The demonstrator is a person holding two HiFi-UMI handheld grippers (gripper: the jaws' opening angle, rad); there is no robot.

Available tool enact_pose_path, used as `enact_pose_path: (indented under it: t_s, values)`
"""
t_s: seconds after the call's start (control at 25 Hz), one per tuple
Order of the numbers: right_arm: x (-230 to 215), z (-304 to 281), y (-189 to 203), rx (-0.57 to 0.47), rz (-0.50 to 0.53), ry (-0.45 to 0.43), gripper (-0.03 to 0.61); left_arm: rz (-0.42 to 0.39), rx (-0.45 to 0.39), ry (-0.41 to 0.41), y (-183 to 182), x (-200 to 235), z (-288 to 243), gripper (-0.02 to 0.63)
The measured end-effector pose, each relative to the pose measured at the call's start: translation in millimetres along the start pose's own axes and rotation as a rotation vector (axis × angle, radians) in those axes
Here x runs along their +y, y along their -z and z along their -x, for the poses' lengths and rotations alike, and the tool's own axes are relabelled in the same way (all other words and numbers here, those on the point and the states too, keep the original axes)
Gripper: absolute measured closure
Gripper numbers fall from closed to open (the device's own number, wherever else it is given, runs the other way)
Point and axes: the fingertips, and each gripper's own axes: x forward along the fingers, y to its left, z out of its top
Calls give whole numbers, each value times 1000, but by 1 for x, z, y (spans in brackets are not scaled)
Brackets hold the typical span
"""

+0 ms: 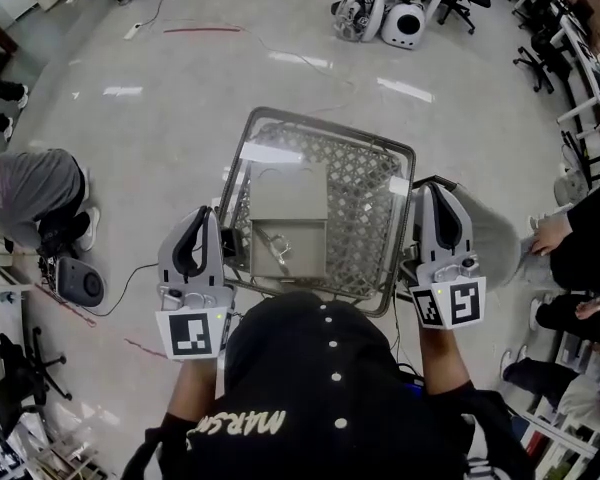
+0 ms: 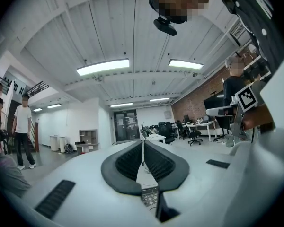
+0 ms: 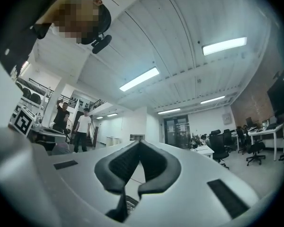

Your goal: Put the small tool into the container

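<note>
Head view: I'm holding my left gripper (image 1: 205, 226) and right gripper (image 1: 432, 200) closed, empty, flanking a grey wire-mesh basket (image 1: 370, 168); its contents are unclear.

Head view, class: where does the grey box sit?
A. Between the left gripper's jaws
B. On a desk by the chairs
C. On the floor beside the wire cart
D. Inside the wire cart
D: the grey box lies within the mesh walls of the wire cart, while the left gripper and the right gripper are outside the cart, one on each side.
</note>
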Motion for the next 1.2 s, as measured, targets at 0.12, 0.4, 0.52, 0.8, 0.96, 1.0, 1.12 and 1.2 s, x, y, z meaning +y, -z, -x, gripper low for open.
enact_pose_path:
  t_s: [0.12,0.4,0.52,0.8,0.96,1.0,1.12,1.2]
  values:
    - [-4,1,3,8,3,9,565,-8,-9,6,-3,-4,-3,578]
    - [0,-3,4,14,-2,-5,565,39,-3,-9,-9,-4,-4,578]
    - [-1,-2,6,21,-5,-10,565,36,1,-7,-10,-8,-5,578]
    - [-4,-6,8,26,-13,-12,565,29,5,-8,-10,-10,-7,578]
    - [-6,-6,10,28,-19,-16,565,30,6,-16,-9,-12,-8,578]
    - [-6,-6,10,29,-20,-16,565,30,7,-17,-9,-13,-7,578]
    - [-3,-8,8,28,-24,-17,565,33,10,-20,-9,-10,-6,578]
    - [-1,-10,7,27,-27,-19,565,36,13,-22,-9,-6,-6,578]
